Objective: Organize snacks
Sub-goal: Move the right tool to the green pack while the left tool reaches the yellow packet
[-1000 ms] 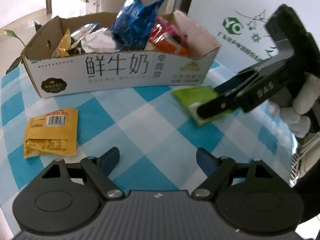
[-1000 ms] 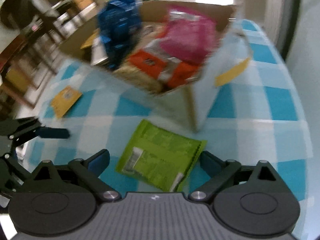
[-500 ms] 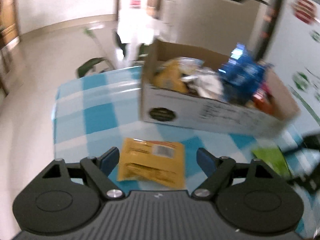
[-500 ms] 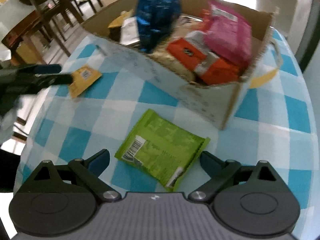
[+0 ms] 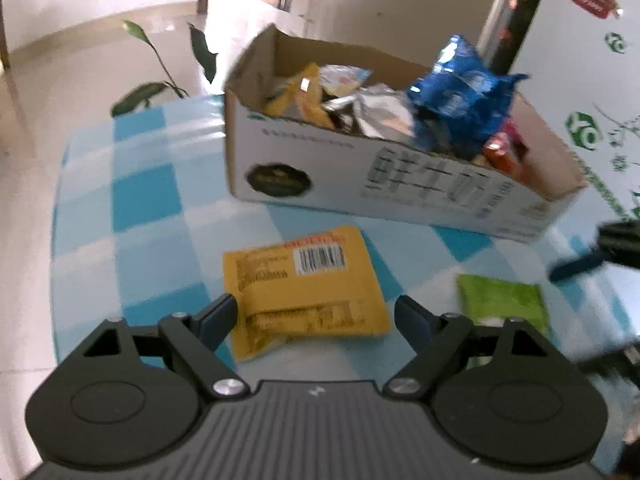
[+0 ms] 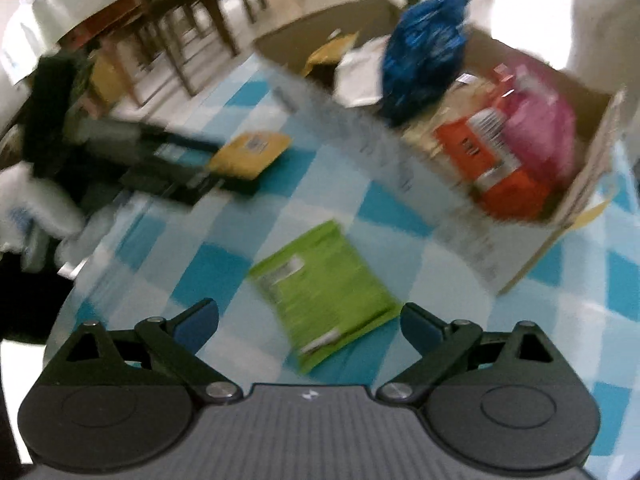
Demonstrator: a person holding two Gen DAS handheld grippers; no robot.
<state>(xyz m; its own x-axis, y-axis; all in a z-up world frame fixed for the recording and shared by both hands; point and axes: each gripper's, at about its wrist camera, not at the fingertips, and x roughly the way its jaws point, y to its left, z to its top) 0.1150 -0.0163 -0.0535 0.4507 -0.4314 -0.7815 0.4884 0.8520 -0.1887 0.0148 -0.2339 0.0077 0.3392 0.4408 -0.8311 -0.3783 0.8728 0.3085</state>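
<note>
A yellow snack packet (image 5: 304, 280) lies flat on the blue-checked tablecloth. My left gripper (image 5: 316, 312) straddles its near edge; the jaws are opening and do not press on it. A green snack packet (image 6: 324, 284) lies on the cloth between the spread fingers of my right gripper (image 6: 308, 320), which is open and grips nothing. Behind both stands a white cardboard box (image 5: 320, 176) filled with snack bags, a blue bag (image 5: 460, 100) sticking up highest. In the right wrist view the left gripper (image 6: 224, 168) reaches around the yellow packet (image 6: 252, 152).
The table's rounded edge (image 5: 60, 200) runs along the left, with a leafy plant (image 5: 160, 80) and tiled floor beyond it. Wooden chairs (image 6: 180, 20) stand behind the table. A white printed board (image 5: 592, 80) rises at the right, behind the box.
The left gripper swung left from the middle of the cloth to the yellow packet and now straddles it. The right gripper rolled and lifted a little, staying over the green packet.
</note>
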